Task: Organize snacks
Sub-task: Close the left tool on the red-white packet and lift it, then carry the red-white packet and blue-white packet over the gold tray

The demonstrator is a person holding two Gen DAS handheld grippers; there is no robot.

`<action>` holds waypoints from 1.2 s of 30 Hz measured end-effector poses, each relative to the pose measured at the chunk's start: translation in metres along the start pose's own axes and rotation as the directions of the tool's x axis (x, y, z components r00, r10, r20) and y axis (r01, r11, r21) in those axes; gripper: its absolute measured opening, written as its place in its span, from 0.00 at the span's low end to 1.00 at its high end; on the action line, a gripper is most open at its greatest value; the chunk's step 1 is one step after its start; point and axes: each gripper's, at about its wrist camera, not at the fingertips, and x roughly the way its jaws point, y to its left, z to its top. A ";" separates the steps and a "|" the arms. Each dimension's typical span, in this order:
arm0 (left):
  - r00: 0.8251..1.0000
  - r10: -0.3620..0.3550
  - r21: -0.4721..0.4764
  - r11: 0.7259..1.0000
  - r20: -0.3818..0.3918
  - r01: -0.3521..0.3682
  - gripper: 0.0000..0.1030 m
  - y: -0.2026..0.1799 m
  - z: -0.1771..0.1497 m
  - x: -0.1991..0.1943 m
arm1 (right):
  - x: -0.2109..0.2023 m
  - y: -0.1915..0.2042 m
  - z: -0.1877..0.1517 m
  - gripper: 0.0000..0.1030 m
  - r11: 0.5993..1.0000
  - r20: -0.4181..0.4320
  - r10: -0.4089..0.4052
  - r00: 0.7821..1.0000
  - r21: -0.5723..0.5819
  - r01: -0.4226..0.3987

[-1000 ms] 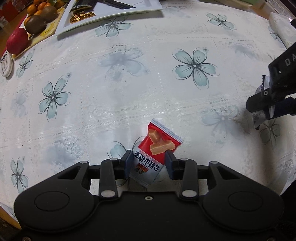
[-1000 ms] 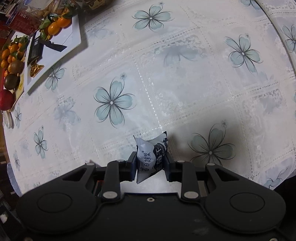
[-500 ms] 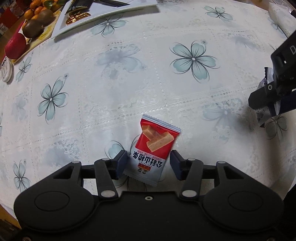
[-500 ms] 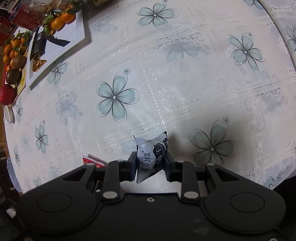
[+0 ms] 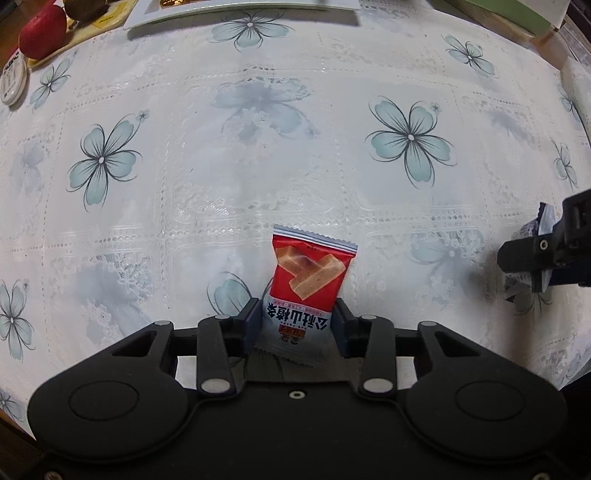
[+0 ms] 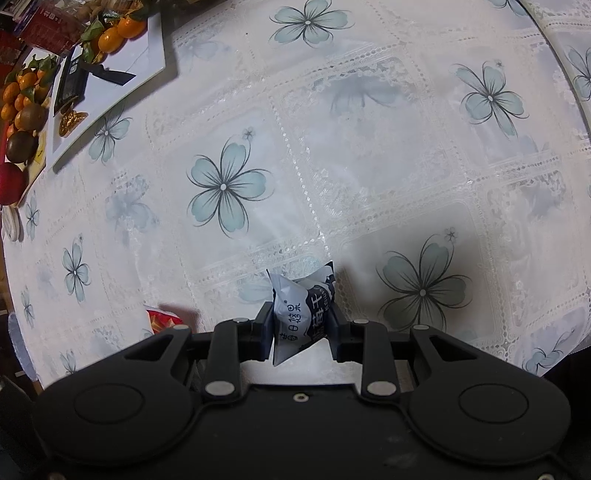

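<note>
A red snack packet (image 5: 308, 284) with a white lower end lies on the flowered tablecloth. My left gripper (image 5: 296, 326) is open, with a finger at each side of the packet's lower end. My right gripper (image 6: 300, 332) is shut on a small blue and white snack packet (image 6: 301, 310) and holds it just above the cloth. In the left wrist view the right gripper (image 5: 543, 254) shows at the right edge with its packet. In the right wrist view a corner of the red packet (image 6: 162, 319) shows at the lower left.
A white tray (image 6: 122, 77) with a black packet and gold-wrapped sweets sits at the far left. Beside it is a board with oranges (image 6: 18, 88), kiwis and a red apple (image 5: 42, 31). A small round tin (image 5: 13, 77) lies at the left edge.
My left gripper opened, leaving the red packet on the cloth. It has since narrowed around the packet's lower end. My right gripper kept hold of its packet.
</note>
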 end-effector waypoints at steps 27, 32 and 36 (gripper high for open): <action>0.992 -0.062 -0.171 0.982 0.112 0.081 0.43 0.046 -0.042 -0.082 | -0.011 0.005 -0.035 0.29 0.993 0.071 0.004 0.997 -0.118 0.004; 0.988 -0.076 -0.189 0.977 0.131 0.101 0.43 0.052 -0.073 -0.107 | -0.047 -0.003 -0.085 0.29 0.982 0.137 0.144 0.980 -0.146 -0.124; 0.991 -0.063 -0.182 0.980 0.116 0.083 0.43 0.050 -0.102 -0.117 | -0.055 -0.003 -0.134 0.29 0.970 0.102 0.197 0.975 -0.167 -0.178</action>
